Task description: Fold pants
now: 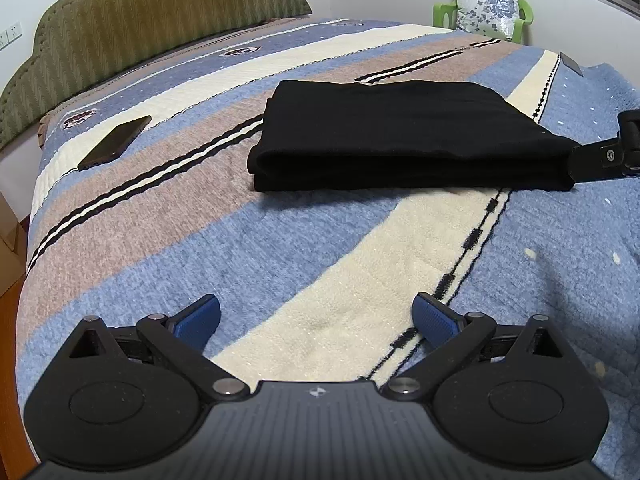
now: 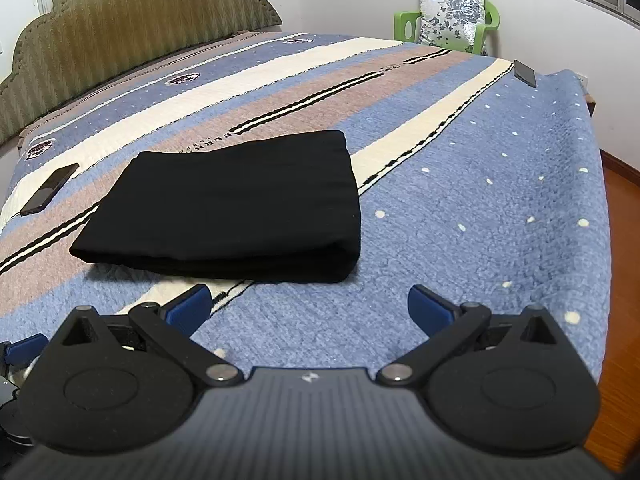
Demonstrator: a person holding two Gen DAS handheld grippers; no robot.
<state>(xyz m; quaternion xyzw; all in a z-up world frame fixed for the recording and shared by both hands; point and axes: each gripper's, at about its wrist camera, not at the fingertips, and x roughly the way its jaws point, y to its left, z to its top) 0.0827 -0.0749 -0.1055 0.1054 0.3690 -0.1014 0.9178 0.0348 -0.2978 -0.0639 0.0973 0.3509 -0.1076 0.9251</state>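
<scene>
Black pants (image 1: 400,136) lie folded into a flat rectangle on the striped bed blanket (image 1: 180,248); they also show in the right wrist view (image 2: 236,208). My left gripper (image 1: 318,316) is open and empty, low over the blanket in front of the pants. My right gripper (image 2: 310,308) is open and empty, just in front of the fold's near right corner. Part of the right gripper (image 1: 612,152) shows at the right edge of the left wrist view, beside the pants' right end.
A dark phone (image 1: 116,142) lies on the blanket at the left, and shows in the right wrist view (image 2: 50,194). A small dark object (image 2: 525,73) sits at the far right bed edge. A green headboard (image 1: 140,20) and a green chair with a floral pillow (image 2: 452,8) stand behind. Wooden floor (image 2: 624,280) lies right of the bed.
</scene>
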